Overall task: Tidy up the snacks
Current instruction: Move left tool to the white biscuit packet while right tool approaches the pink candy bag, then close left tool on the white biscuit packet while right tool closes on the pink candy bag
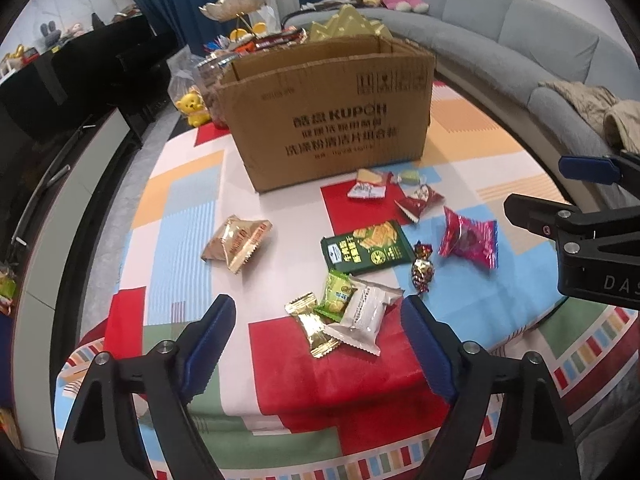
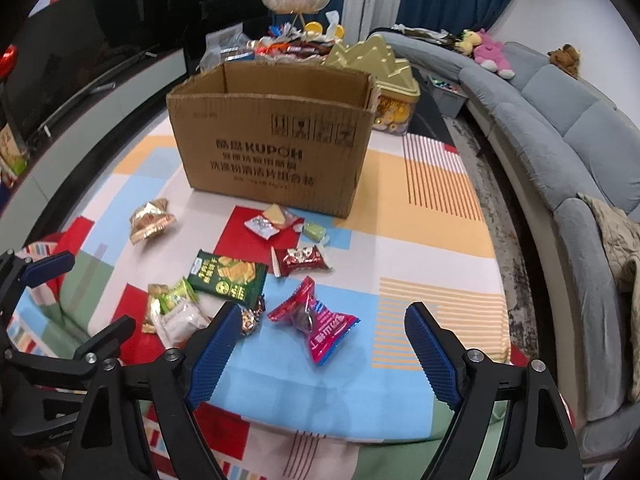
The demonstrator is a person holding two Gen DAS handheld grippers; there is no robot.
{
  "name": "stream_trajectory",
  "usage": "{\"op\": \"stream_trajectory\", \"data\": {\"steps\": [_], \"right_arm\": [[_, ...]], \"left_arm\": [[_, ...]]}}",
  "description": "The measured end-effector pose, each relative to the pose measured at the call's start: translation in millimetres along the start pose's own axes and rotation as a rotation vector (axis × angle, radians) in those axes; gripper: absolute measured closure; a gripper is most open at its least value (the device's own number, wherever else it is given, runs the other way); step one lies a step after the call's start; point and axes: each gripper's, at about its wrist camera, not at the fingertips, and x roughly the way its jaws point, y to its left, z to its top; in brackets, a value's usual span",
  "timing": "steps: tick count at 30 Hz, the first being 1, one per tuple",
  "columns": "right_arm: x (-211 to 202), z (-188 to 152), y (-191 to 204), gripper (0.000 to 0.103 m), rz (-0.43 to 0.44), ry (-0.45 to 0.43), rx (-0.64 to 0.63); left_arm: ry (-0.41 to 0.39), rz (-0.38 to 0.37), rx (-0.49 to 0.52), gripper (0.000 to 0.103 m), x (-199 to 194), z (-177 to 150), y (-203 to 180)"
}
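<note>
Both tools stand wide, gripping nothing: the left tool [image 1: 318,316] frames a white packet [image 1: 366,312], the right tool [image 2: 320,326] a pink packet [image 2: 314,320]. At twelve o'clock on the table [image 2: 432,216] stands the open cardboard box [image 2: 272,148].

Beyond both tongs, the cardboard box [image 1: 328,120] carries "KUPOH" in bold print, with handling symbols above it and lines of Chinese characters too blurred to read. On the other tongs' black body [image 1: 600,264], off to the right, the letters "DAS" show. Wrapper print is illegible.
</note>
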Motion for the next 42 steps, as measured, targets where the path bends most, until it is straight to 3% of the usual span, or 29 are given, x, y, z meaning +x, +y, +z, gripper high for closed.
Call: {"op": "stream_trajectory", "data": {"steps": [7, 11, 18, 34, 39, 42], "right_arm": [[24, -4, 4, 0.022, 0.024, 0.057, -0.046], [36, -3, 4, 0.029, 0.029, 0.088, -0.074], [55, -6, 4, 0.030, 0.046, 0.125, -0.134], [95, -6, 11, 0.037, 0.110, 0.190, -0.267], [110, -9, 13, 0.045, 0.124, 0.249, -0.297], [120, -11, 14, 0.065, 0.134, 0.285, -0.296]], "left_arm": [[0.050, -0.026, 0.043, 0.023, 24, -1, -9], [0.075, -0.042, 0.062, 0.027, 37, -3, -14], [0.105, -0.070, 0.083, 0.040, 54, -5, -21], [0.202, -0.113, 0.128, 0.056, 86, -8, -32], [0.231, -0.107, 0.144, 0.059, 94, -10, -35], [0.230, -0.119, 0.133, 0.067, 95, -9, -34]]}}
